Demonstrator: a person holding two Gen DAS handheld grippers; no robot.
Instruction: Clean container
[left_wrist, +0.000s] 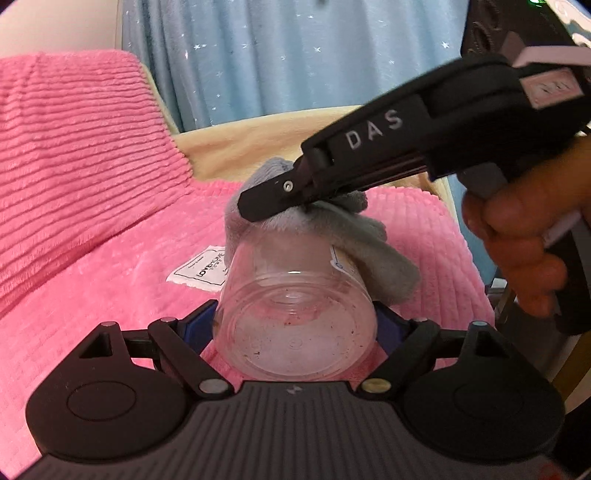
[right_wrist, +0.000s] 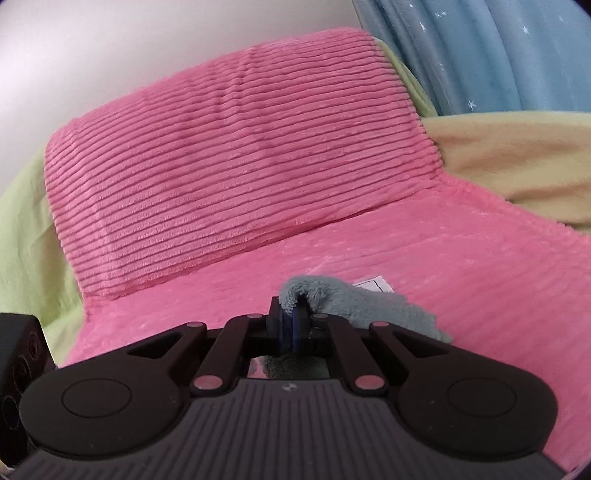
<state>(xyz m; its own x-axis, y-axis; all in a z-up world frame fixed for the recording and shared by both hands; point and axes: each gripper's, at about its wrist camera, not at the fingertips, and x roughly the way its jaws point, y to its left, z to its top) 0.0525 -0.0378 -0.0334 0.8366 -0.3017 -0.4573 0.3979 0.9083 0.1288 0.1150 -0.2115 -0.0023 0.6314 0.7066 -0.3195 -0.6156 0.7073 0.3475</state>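
A clear plastic container, speckled with dirt, lies on its side with its base toward the left wrist camera. My left gripper is shut on the container, blue pads against its two sides. A grey cloth is draped over the container's far end. My right gripper comes in from the upper right, held by a hand, and is shut on that cloth. In the right wrist view the grey cloth sits pinched between the shut right gripper's blue pads; the container is hidden there.
A pink ribbed blanket covers a cushion and seat below. A white label is sewn on it beside the container. A beige cover and a blue star-print curtain lie behind.
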